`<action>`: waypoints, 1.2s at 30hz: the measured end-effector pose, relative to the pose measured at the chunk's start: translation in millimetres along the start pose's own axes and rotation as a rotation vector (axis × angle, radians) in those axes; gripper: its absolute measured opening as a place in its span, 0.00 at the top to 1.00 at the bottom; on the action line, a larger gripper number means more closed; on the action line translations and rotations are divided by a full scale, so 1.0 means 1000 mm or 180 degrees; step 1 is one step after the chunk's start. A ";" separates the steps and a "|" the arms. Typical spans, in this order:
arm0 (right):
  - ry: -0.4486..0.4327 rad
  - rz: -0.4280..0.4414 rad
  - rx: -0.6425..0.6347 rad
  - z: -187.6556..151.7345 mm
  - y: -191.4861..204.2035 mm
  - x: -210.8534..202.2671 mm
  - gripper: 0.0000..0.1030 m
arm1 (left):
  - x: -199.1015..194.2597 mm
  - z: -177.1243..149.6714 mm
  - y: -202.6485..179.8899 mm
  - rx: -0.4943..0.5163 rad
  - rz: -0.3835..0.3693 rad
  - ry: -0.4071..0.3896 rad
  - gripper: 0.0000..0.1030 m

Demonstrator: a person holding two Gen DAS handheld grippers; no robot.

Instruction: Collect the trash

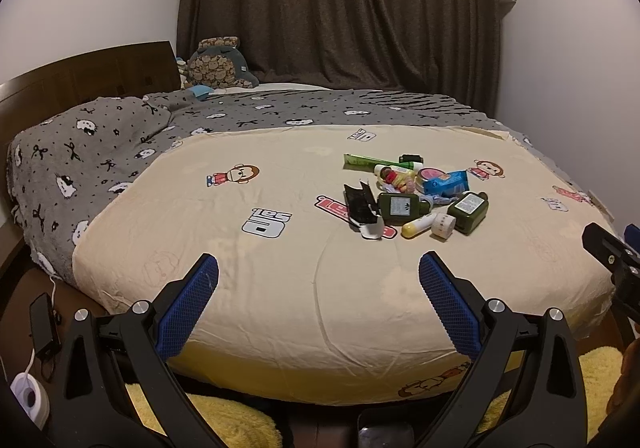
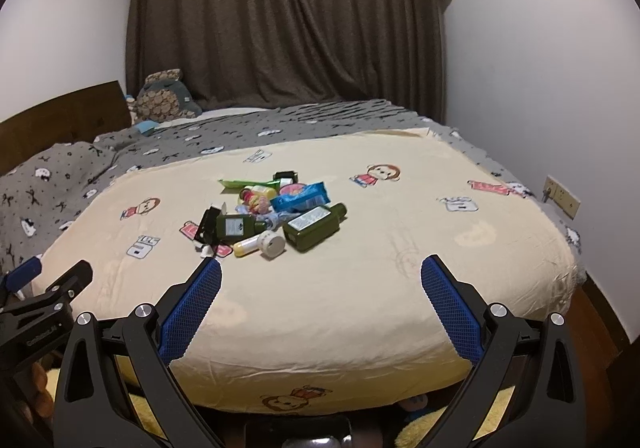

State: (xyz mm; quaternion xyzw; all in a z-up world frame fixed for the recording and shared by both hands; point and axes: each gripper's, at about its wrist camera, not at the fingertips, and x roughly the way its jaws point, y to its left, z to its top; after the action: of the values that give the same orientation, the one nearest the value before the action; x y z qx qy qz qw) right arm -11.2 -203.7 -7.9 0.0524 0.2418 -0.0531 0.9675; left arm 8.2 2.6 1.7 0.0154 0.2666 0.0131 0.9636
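**Reaching for the pile**

Both my left gripper [image 1: 319, 280] and right gripper [image 2: 321, 284] gape wide, empty. The trash pile [image 2: 276, 214] lies on the bed [image 2: 360, 288], well beyond my fingers. I'd start with the nearest yellow tube [image 2: 247, 246], approaching low.

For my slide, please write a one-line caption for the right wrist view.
Open right gripper facing a pile of small trash, including two dark green bottles, on a cream cartoon-print bedsheet.

Dim, soft indoor light; fisheye-warped edges
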 end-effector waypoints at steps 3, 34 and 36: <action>0.0027 -0.0034 -0.0032 -0.001 0.001 0.004 0.03 | 0.005 -0.001 0.000 0.0032 0.0000 -0.0008 0.08; 0.0667 -0.0145 0.0287 0.024 -0.004 0.210 0.09 | 0.184 0.012 -0.024 0.0194 -0.0506 0.0620 0.19; 0.0779 -0.0161 0.0336 0.028 -0.001 0.228 0.10 | 0.193 0.017 -0.030 0.0209 -0.0530 0.0622 0.19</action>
State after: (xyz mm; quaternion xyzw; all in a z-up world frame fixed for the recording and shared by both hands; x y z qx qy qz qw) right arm 201.4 -225.7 -91.4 0.1031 0.3561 -0.0834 0.9250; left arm 183.0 -20.9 -83.7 0.0234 0.3598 -0.0742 0.9298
